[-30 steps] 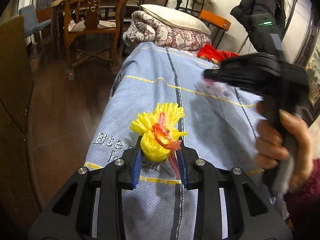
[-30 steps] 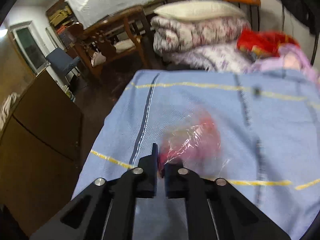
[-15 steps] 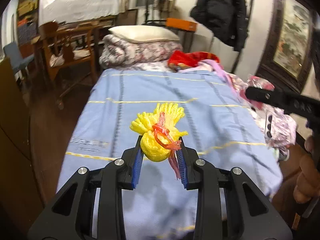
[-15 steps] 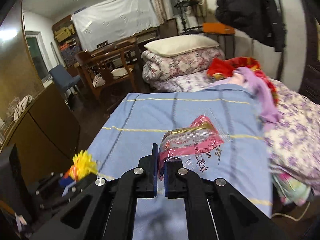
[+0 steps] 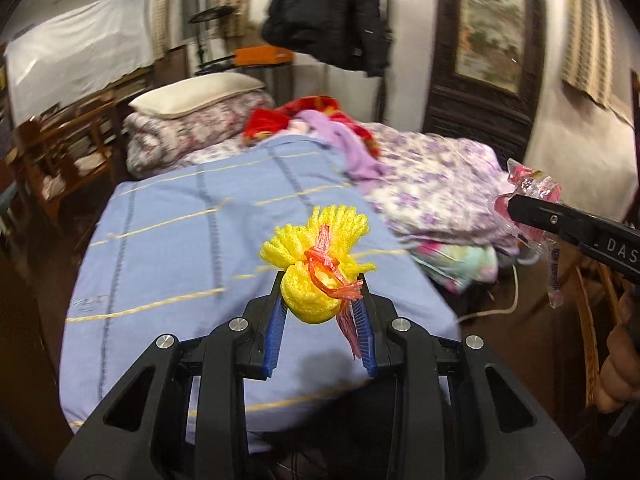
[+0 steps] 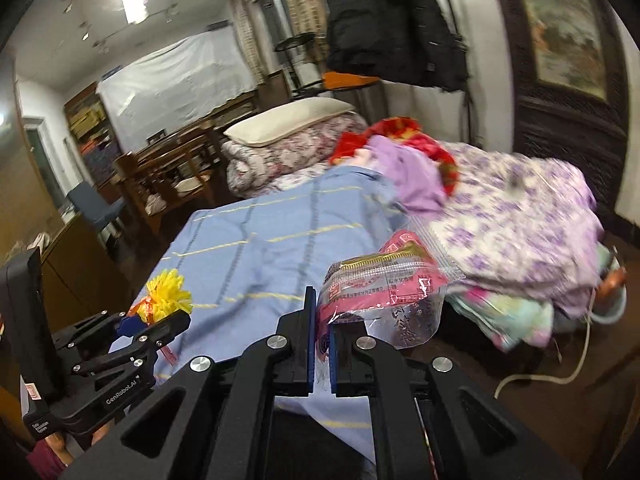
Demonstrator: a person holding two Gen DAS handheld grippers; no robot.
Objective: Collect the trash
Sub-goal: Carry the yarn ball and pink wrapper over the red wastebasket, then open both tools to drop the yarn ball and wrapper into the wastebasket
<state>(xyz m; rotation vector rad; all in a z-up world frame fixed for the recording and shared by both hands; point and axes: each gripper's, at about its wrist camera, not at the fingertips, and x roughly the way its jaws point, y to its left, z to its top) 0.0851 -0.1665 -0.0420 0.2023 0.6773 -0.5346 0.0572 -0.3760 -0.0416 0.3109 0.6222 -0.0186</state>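
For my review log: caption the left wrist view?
Left hand-held gripper clamps yellow foam net above blue bedspread.

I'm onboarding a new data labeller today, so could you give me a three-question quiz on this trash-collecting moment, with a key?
1. True or false: the left gripper is shut on a yellow foam fruit net tied with red plastic strip.
2. What does the right gripper hold? A. a white pillow B. a clear plastic snack bag with pink and red print C. a black coat
3. Fill in: both pieces of trash are held in the air over the ____ bedspread with yellow lines.

Key: 1 true; 2 B; 3 blue
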